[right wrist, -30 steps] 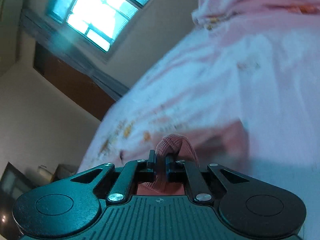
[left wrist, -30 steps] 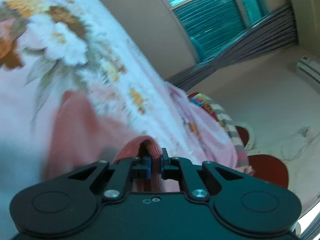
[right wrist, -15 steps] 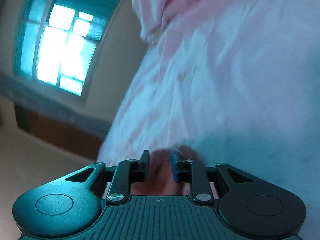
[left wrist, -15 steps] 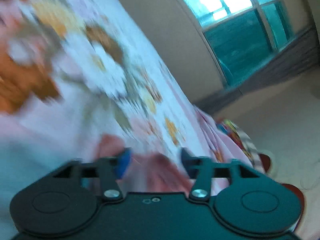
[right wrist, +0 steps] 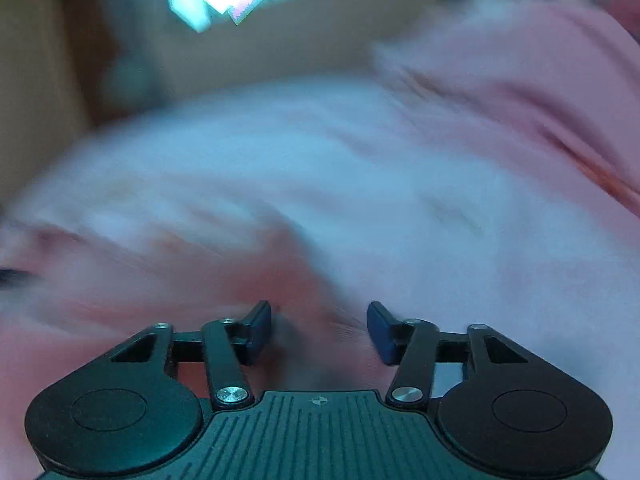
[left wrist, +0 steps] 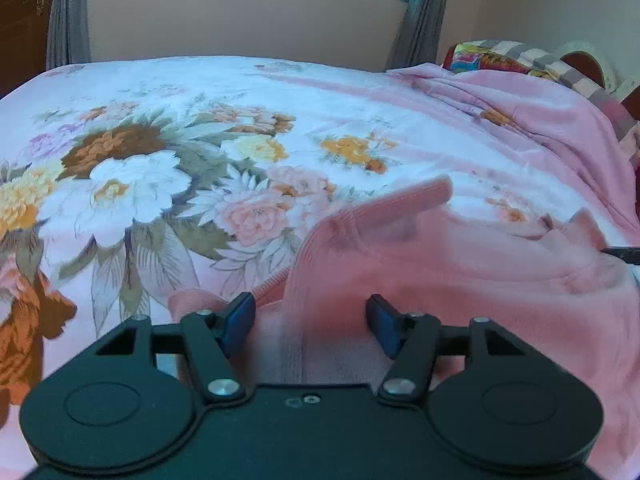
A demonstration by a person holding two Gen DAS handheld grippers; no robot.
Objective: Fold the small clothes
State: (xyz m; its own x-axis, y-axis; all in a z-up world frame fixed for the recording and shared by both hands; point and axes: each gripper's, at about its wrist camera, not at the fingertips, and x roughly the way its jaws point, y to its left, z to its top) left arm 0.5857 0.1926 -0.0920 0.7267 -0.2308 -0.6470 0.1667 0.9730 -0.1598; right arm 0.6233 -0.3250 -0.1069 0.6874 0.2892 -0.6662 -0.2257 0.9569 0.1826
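A small pink knit garment (left wrist: 460,276) lies on the floral bedsheet (left wrist: 168,168), with a ribbed sleeve cuff sticking out at its top. My left gripper (left wrist: 310,326) is open, its blue-padded fingers straddling the garment's near left edge, holding nothing. My right gripper (right wrist: 320,330) is open above the same pink garment (right wrist: 224,288); that view is heavily motion-blurred. A dark tip of the other gripper shows at the right edge of the left wrist view (left wrist: 624,254).
A pink blanket (left wrist: 540,120) is bunched at the right of the bed, with a colourful checked pillow (left wrist: 516,60) behind it. A wall and grey curtains (left wrist: 68,16) stand past the far edge of the bed.
Both grippers were shut on the pink garment a second ago and have opened and let it go. The garment now lies on the sheet. Both views have swung level.
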